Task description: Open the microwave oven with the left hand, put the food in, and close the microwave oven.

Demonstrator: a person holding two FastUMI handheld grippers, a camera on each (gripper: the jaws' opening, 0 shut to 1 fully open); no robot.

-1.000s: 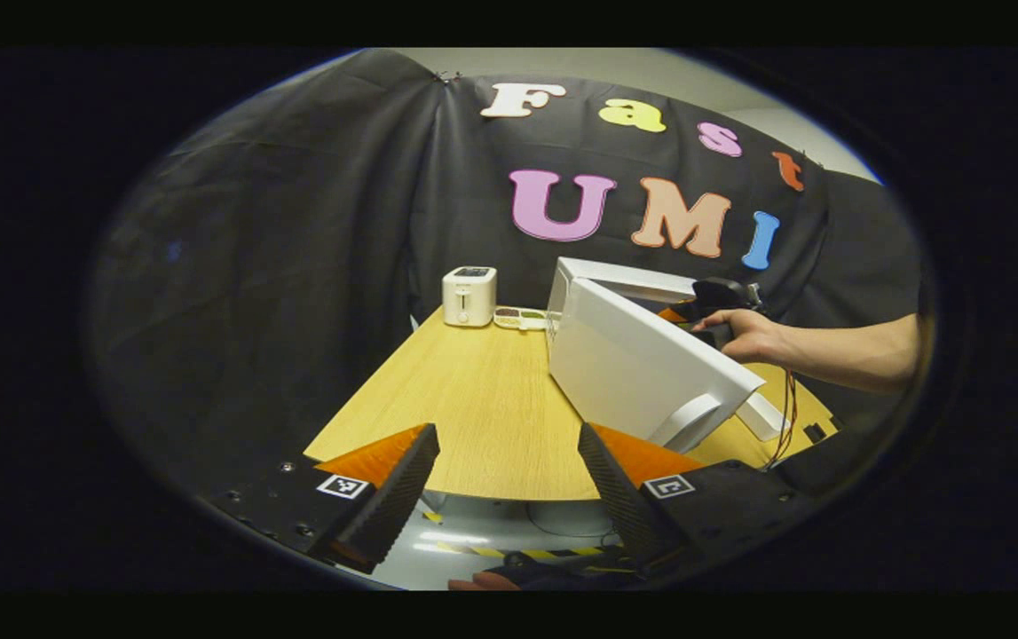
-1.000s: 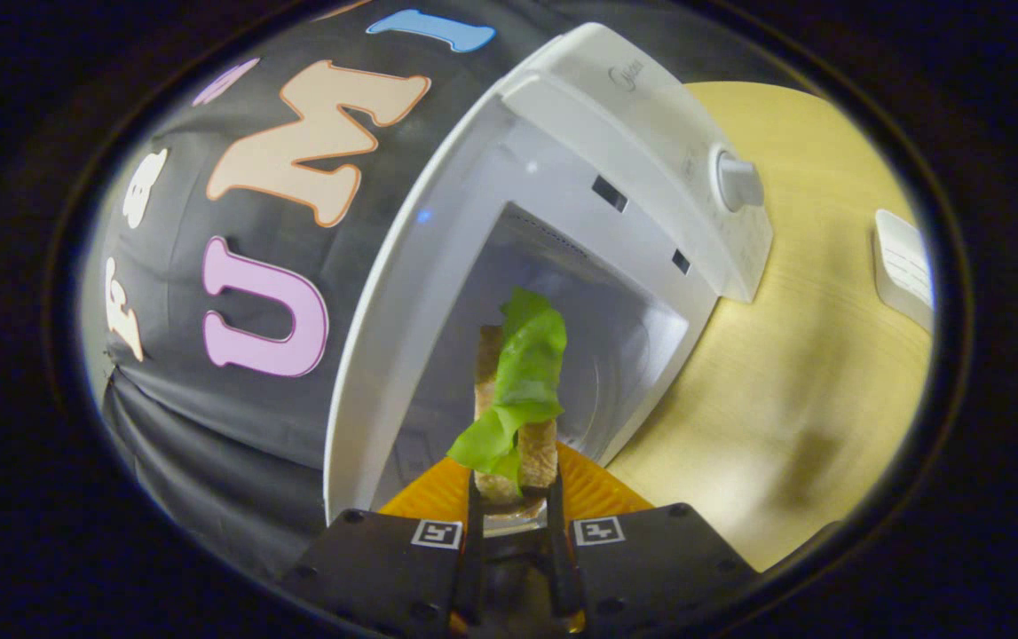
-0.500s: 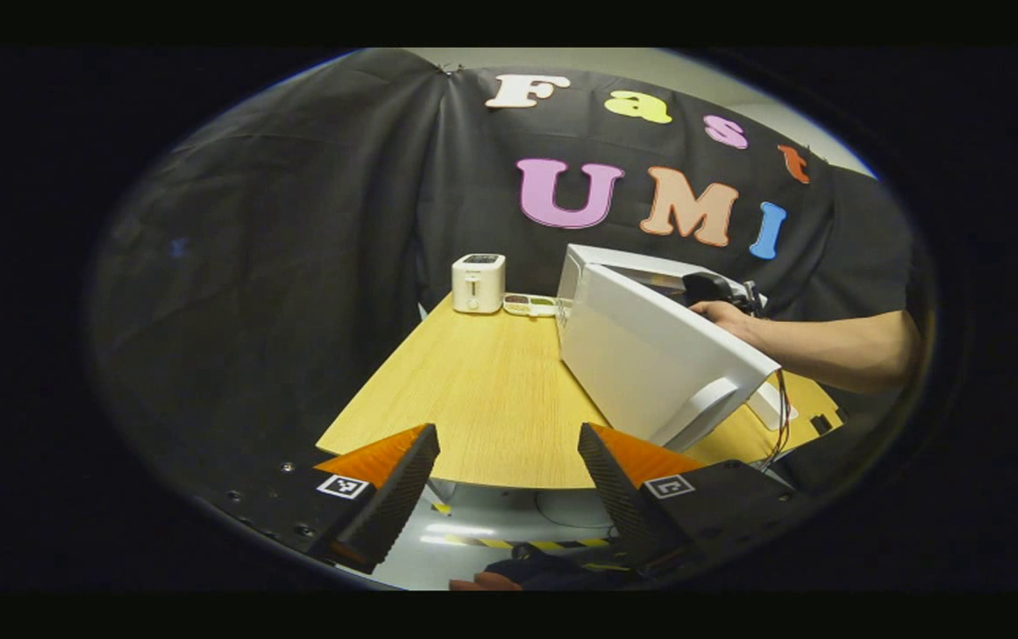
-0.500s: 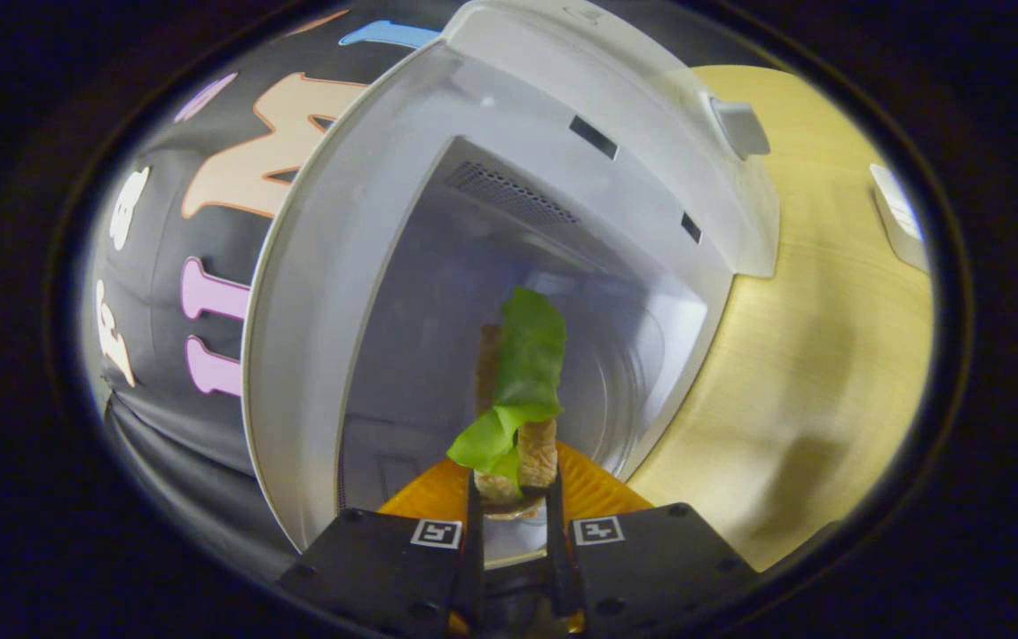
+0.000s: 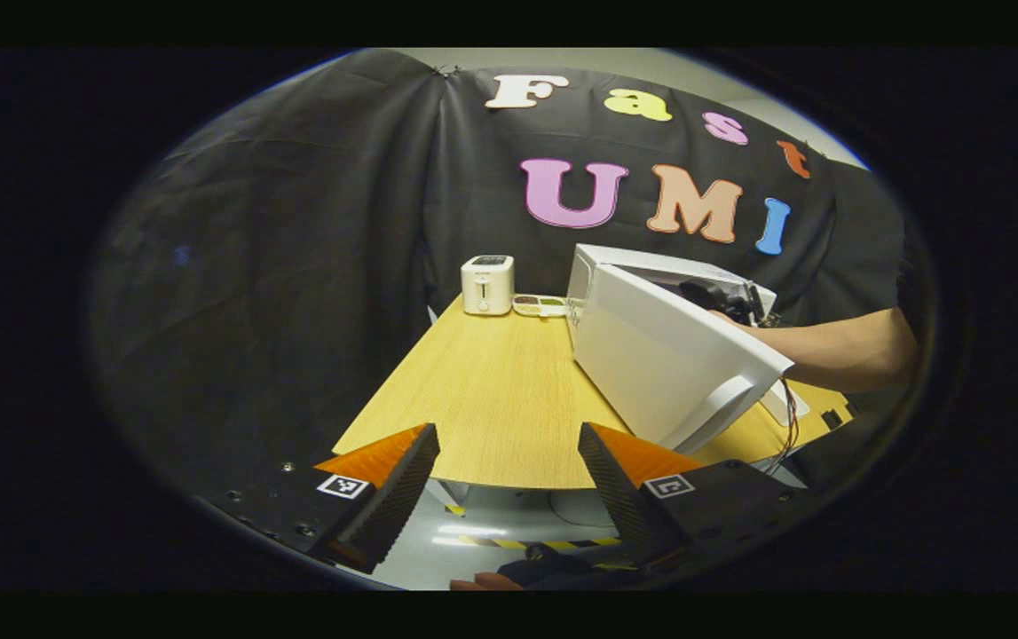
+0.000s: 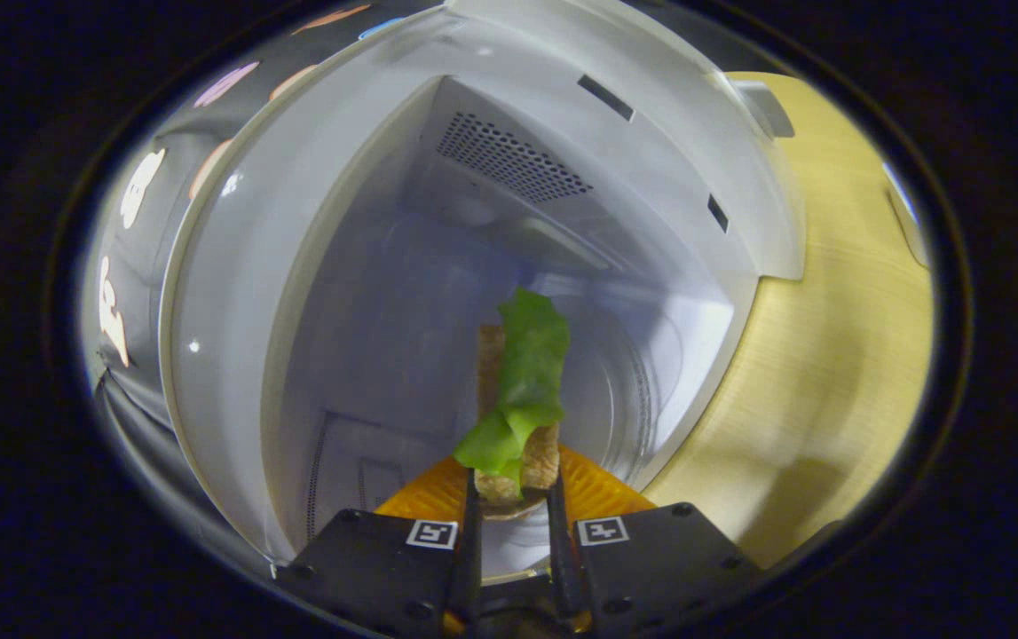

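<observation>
Right gripper point(image 6: 513, 497) is clenched on the sandwich point(image 6: 517, 399), both fingers pressing its sides, a green lettuce leaf point(image 6: 522, 373) draped over the bread. The sandwich sits dead centre at the mouth of the microwave oven point(image 6: 313, 222), the cavity spreading wide behind it, with a vent grille point(image 6: 509, 160) up at twelve o'clock. Wooden table point(image 6: 828, 355) runs off at three o'clock.

In the left gripper view, the left gripper point(image 5: 509, 479) hangs released, fingers spread wide with nothing between them, just off the near edge of the table point(image 5: 491, 399). The microwave door point(image 5: 668, 355) stands swung open at two o'clock, and a bare forearm point(image 5: 828, 346) reaches in behind it. Far back at twelve o'clock stand a white toaster point(image 5: 487, 284) and a small tray point(image 5: 540, 305) just beside it.
</observation>
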